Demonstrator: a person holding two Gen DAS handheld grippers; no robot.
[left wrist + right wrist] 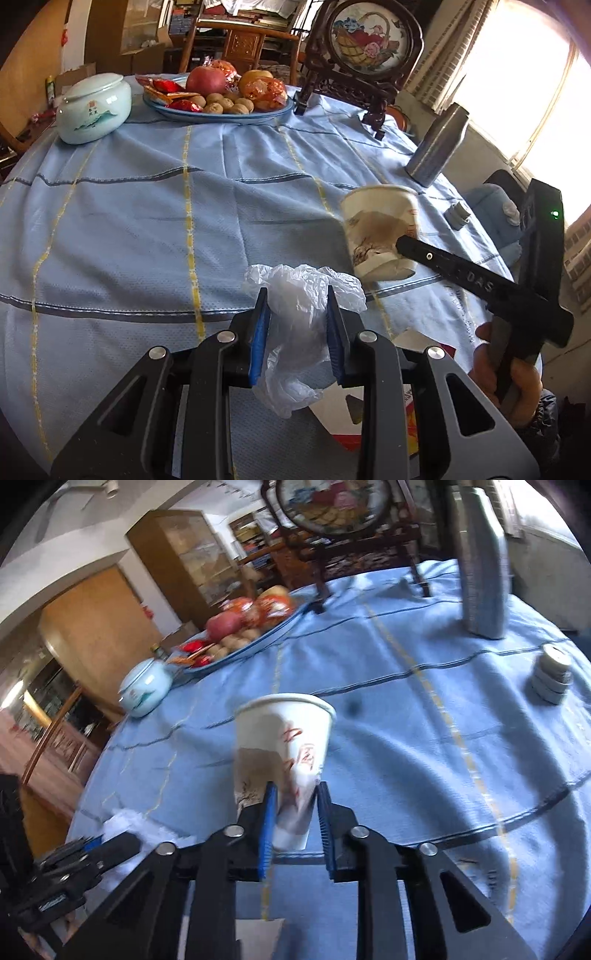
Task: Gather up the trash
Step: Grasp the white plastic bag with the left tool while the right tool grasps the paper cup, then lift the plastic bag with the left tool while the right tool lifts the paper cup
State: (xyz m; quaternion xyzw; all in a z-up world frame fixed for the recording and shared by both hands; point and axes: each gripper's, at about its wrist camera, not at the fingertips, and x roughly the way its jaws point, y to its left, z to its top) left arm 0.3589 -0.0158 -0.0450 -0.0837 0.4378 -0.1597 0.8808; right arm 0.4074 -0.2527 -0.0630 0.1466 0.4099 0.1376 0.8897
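- Crumpled plastic bag [295,295] sits clamped in your left gripper [297,317], low over the table [129,221]; keep that squeeze steady
- Paper cup [284,753] is pinched near its base by your right gripper [293,812]; lift straight, it crushes easily

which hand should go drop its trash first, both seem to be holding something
Either, marginally right: the right gripper pinches the paper cup firmly near its base, tilted; the left gripper clamps a loose plastic bag.

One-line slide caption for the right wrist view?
Right gripper clamps a stained paper cup above the blue tablecloth; fruit plate behind.
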